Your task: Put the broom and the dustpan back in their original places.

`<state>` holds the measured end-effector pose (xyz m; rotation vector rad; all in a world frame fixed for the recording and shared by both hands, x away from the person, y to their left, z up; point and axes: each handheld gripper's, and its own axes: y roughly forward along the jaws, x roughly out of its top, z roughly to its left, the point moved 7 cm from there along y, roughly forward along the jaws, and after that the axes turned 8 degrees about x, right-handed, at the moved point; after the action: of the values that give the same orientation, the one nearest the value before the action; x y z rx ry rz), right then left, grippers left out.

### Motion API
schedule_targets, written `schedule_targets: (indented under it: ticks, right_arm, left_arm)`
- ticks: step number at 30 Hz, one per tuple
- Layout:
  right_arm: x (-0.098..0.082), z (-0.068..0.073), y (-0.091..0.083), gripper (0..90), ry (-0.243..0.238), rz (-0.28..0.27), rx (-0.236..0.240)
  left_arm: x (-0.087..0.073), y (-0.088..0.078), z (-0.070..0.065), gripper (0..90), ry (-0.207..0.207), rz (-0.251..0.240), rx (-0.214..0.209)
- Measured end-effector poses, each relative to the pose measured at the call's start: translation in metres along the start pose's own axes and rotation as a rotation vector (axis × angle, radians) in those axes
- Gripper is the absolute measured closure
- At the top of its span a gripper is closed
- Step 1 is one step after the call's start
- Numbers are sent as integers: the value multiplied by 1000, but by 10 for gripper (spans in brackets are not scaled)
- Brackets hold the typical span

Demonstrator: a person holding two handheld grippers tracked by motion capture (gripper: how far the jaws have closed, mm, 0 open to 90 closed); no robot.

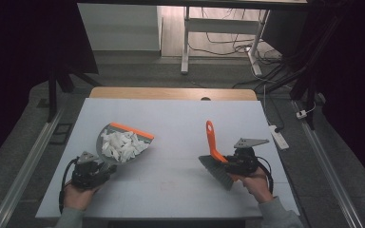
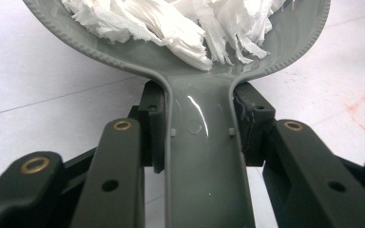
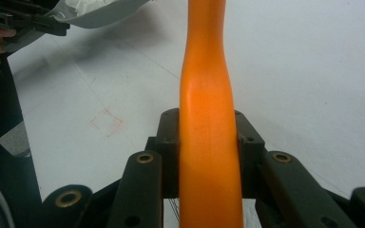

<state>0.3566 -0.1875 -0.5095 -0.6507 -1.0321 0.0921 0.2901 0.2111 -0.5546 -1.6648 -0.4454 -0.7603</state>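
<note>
Two hands come in at the bottom edge of the high view, each w/ a black gripper. Left gripper (image 1: 108,170) sits at the near-left part of the white table (image 1: 180,118), its jaws clamped on the grey handle of a dustpan (image 1: 123,142); in the left gripper view the pads press both sides of that handle (image 2: 204,156). Dustpan rests on the table ahead of the gripper, orange strip along its far edge, and holds a heap of torn white paper bits (image 1: 121,145), seen up close in the left gripper view (image 2: 180,23). Right gripper (image 1: 228,164) is at the near-right, well apart from the dustpan, jaws clenched on the orange handle of a brush (image 1: 212,142); the handle points away toward the far side, grey bristles (image 1: 217,171) fan out toward the near side. Right gripper view shows the orange handle (image 3: 209,142) pinched between both pads, running straight up the frame over bare table.
</note>
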Motion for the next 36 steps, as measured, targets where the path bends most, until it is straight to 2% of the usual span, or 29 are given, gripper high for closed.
schedule_targets:
  ticks: [5,12,16,25,28,36]
  right_arm:
    - [-1,-5,-4,702,14,-1,0]
    - [-8,-12,0,702,40,44,15]
    - [-8,-11,1,702,45,49,22]
    - [-9,-10,3,703,40,67,31]
    - [-11,-11,5,702,43,81,32]
    - [-12,-22,9,702,70,108,4]
  left_arm:
    - [3,8,5,620,-31,6,23]
    - [7,21,11,620,-91,14,51]
    - [7,24,14,619,-122,15,61]
    - [7,30,22,619,-186,17,118]
    - [7,35,21,619,-201,31,127]
    - [6,46,14,618,-184,67,151]
